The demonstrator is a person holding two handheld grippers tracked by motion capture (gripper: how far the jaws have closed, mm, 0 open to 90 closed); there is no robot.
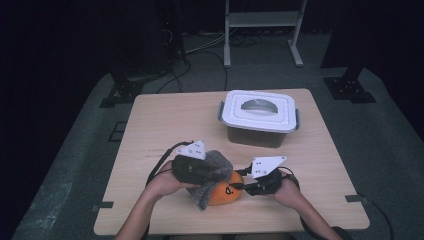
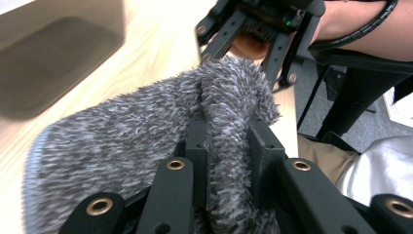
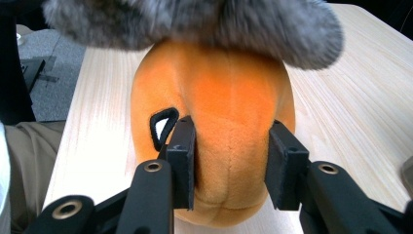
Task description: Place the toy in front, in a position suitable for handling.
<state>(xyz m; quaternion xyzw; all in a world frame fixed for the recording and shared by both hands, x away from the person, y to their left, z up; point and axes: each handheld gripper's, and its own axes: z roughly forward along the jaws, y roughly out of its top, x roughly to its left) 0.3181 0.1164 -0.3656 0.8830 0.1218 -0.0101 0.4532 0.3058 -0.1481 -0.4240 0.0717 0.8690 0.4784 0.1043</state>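
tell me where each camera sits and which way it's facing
High view: above the person's side, looking forward and down on the table and lidded box; both forearms enter from below.
Left gripper view: rides the left hand-held gripper, looking along its jaws, clamped on the grey fuzzy cloth, toward the right hand-held gripper.
Right gripper view: rides the right hand-held gripper, jaws gripping the orange plush toy.
Shared: both gripper views show the grey fuzzy cloth.

Orange plush toy under a grey fuzzy cloth

We see the rounded orange plush toy, with a black loop on its side, lying on the table's near edge; the shaggy grey cloth drapes over its top, seemingly folded.
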